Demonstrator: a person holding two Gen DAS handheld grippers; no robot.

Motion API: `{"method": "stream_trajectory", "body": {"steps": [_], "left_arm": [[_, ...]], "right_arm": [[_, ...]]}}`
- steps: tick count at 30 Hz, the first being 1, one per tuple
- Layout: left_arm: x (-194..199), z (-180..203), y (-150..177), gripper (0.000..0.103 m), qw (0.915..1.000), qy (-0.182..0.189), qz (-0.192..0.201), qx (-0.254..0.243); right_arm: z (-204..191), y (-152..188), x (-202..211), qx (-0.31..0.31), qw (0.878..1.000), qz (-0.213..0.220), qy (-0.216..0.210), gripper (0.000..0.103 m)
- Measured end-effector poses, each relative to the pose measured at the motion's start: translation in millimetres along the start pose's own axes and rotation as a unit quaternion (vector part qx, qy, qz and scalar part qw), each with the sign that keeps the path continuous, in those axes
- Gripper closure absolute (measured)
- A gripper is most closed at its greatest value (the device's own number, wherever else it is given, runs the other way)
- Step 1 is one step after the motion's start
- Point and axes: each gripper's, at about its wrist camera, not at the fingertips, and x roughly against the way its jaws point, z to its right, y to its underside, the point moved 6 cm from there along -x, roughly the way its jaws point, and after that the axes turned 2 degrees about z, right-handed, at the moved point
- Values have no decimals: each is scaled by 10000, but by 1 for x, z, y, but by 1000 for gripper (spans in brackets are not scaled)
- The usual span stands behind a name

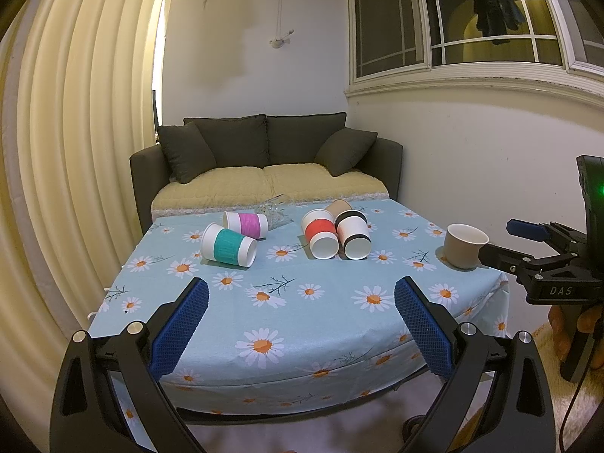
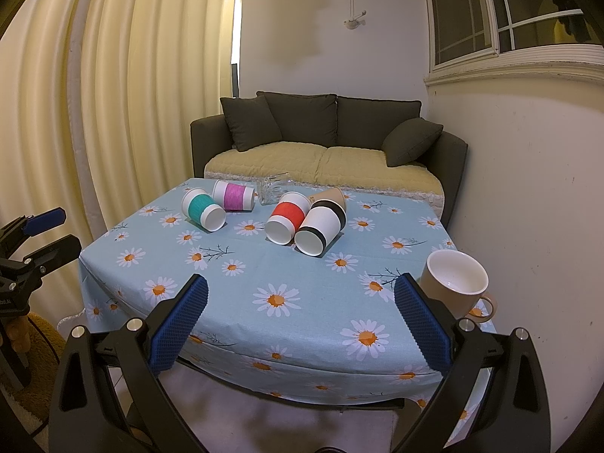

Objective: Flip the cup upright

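Cups lie across the square table with the light-blue daisy-print cloth [image 2: 302, 275]. Upright at that table's right near corner stands the beige ceramic mug with a white inside [image 2: 455, 287], mouth up, handle turned toward the near edge. Toward the table's far side five paper cups rest on their sides: teal-sleeved cup [image 2: 202, 211], magenta-sleeved cup [image 2: 234, 196], red-sleeved cup [image 2: 285, 218], black-banded white cup [image 2: 321, 228], and behind it a plain brown paper cup [image 2: 332, 195]. Right gripper [image 2: 302, 313] hangs spread wide and empty just before the table's near edge, beside the mug. Left gripper [image 1: 302, 317] is likewise wide and empty.
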Motion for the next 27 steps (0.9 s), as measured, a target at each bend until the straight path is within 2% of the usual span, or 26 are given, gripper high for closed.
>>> {"method": "stream_trajectory", "body": {"steps": [27], "left_arm": [[0,2,-2,7,10000,-9,-47,18]], "right_arm": [[2,-3,1,-21,10000,-8,-9,5]]}}
